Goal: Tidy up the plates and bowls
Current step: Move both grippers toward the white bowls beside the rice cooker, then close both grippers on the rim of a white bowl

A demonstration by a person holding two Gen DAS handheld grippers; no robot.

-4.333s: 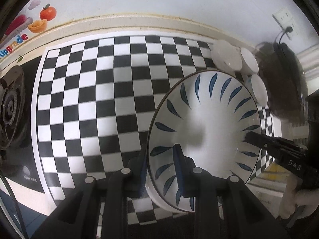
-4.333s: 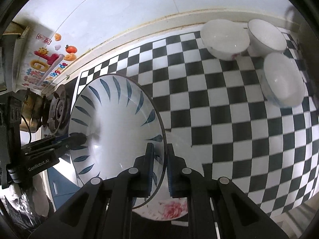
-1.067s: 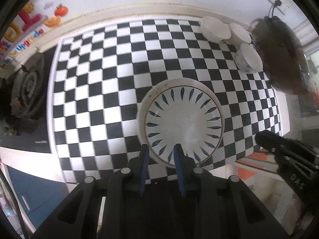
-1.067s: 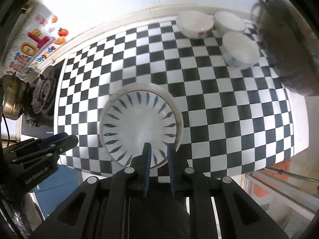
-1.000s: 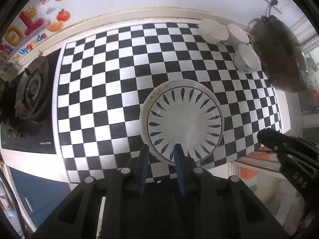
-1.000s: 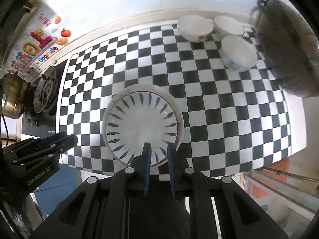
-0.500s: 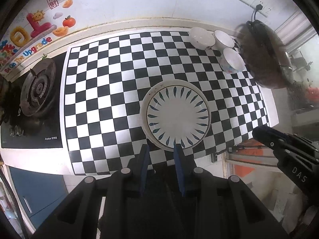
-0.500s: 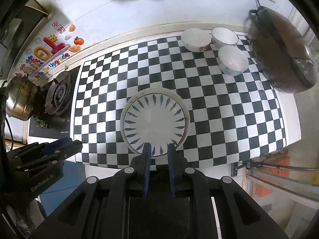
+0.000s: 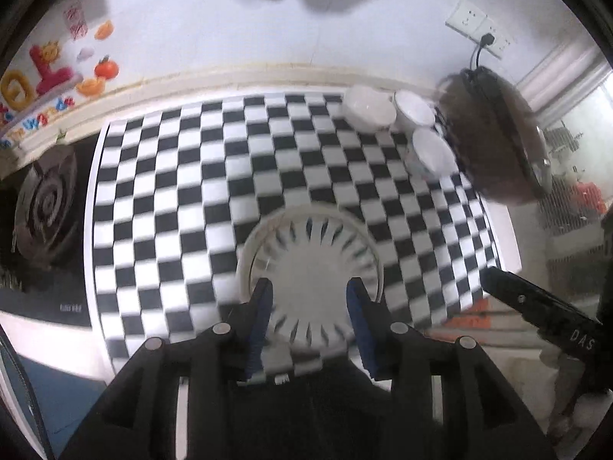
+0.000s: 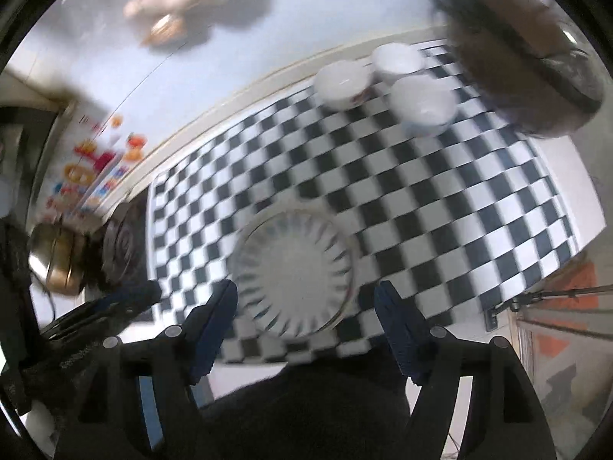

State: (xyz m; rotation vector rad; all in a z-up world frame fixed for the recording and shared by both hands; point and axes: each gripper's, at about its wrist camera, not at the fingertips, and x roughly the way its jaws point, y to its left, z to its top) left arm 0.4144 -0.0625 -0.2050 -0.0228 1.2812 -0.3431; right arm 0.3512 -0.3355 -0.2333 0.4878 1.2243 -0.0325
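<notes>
A white plate with blue leaf marks (image 9: 312, 268) lies stacked on a larger plate on the checkered counter (image 9: 184, 199), near its front edge; it also shows in the right wrist view (image 10: 293, 280). Three white bowls (image 9: 394, 126) stand together at the back right, also seen in the right wrist view (image 10: 387, 78). My left gripper (image 9: 309, 303) is open and empty, above the plates. My right gripper (image 10: 306, 306) is wide open and empty, also above them. Both views are motion-blurred.
A dark wok (image 9: 498, 134) sits right of the bowls. A gas burner (image 9: 46, 207) is on the left, with a brass kettle (image 10: 57, 264) beside it. The tiled wall (image 9: 268, 38) carries stickers and an outlet.
Both grippers have opened from shut. The cameras have swung and come somewhat closer to the counter; the plates and bowls have not moved.
</notes>
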